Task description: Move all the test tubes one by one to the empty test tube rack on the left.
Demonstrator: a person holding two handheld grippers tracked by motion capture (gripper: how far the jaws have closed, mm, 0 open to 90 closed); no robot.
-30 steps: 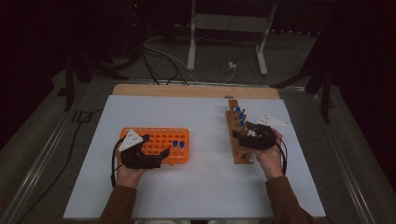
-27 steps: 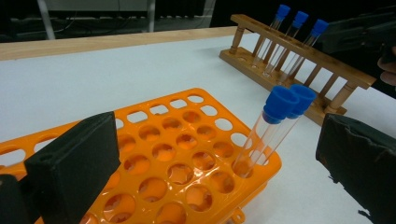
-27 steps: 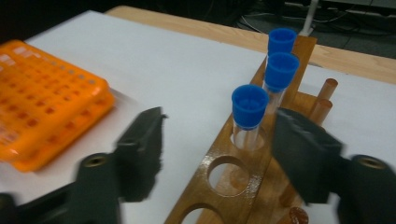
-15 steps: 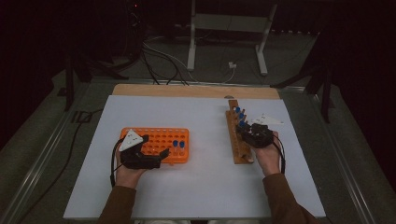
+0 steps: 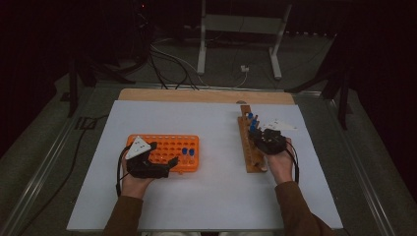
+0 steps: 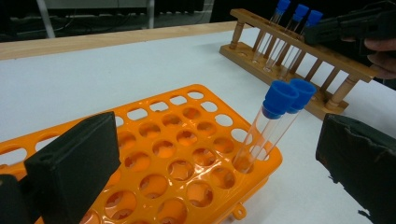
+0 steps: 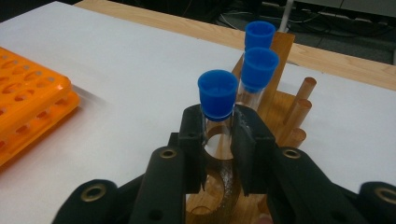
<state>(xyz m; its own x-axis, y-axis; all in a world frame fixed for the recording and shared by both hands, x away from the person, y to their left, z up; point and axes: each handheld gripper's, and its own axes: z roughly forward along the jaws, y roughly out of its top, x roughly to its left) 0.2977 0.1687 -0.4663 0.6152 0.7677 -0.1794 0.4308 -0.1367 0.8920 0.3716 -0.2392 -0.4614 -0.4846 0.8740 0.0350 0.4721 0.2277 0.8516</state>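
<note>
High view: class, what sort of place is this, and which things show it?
Probably a lab-style recording bench: capped test tubes in an orange rack, a wooden rack, and cables and a stand frame beyond the white table.

The white-topped table (image 5: 216, 196) carries two racks — an orange tube rack (image 5: 169, 152) at nine o'clock, a wooden tube rack (image 5: 250, 147) at three.

— What lies beyond the desk (image 5: 206, 206)?
— A dim room: dark curtains (image 5: 59, 34) close off the back, and a grey floor (image 5: 29, 162) runs around a white sheet laid over a wooden board (image 5: 206, 95).
— Any furniture?
— A white metal stand (image 5: 241, 29) rises behind, with black and white cables (image 5: 167, 64) trailing across the floor beside it.
</note>
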